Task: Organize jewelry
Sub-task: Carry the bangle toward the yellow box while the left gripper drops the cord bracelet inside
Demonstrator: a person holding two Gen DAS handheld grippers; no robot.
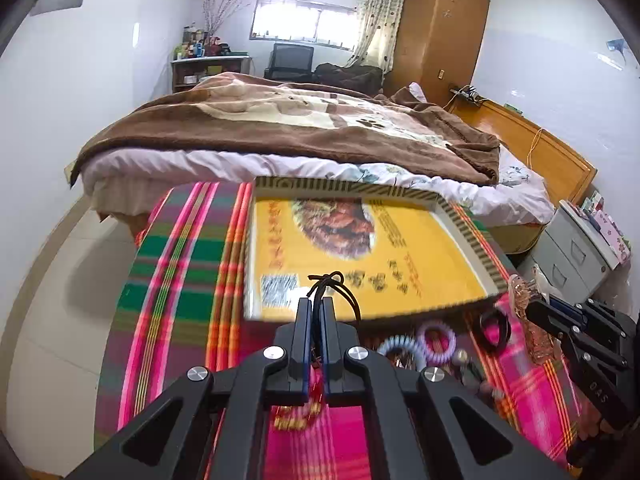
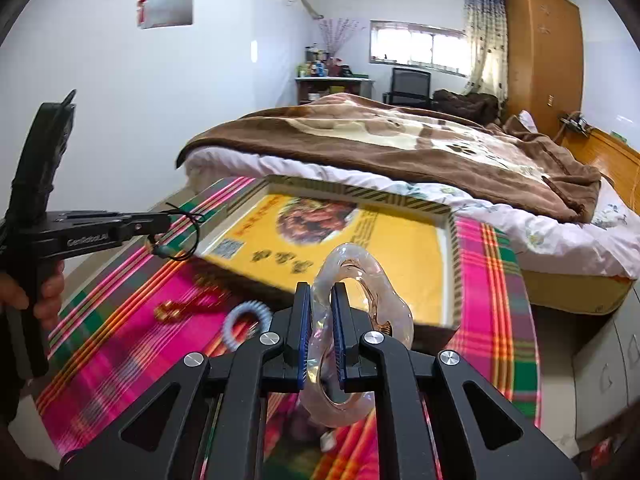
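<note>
My left gripper (image 1: 316, 304) is shut on a black cord necklace (image 1: 332, 284) and holds it above the near edge of a shallow yellow-lined box (image 1: 460, 216); it also shows in the right wrist view (image 2: 164, 220), with the cord (image 2: 188, 232) hanging in loops. My right gripper (image 2: 320, 292) is shut on a clear pinkish hair claw clip (image 2: 360, 272), held above the box's near edge (image 2: 452, 240); it shows at the right in the left wrist view (image 1: 528, 300). Loose jewelry lies on the plaid cloth: a pale blue coil tie (image 1: 396, 346), a purple coil tie (image 1: 436, 338) and a black ring (image 1: 494, 328).
The plaid cloth (image 1: 180, 260) covers a table next to a bed with a brown blanket (image 1: 280, 120). A grey drawer cabinet (image 1: 576, 256) stands at the right. Gold and red pieces (image 2: 176, 308) lie on the cloth at the left.
</note>
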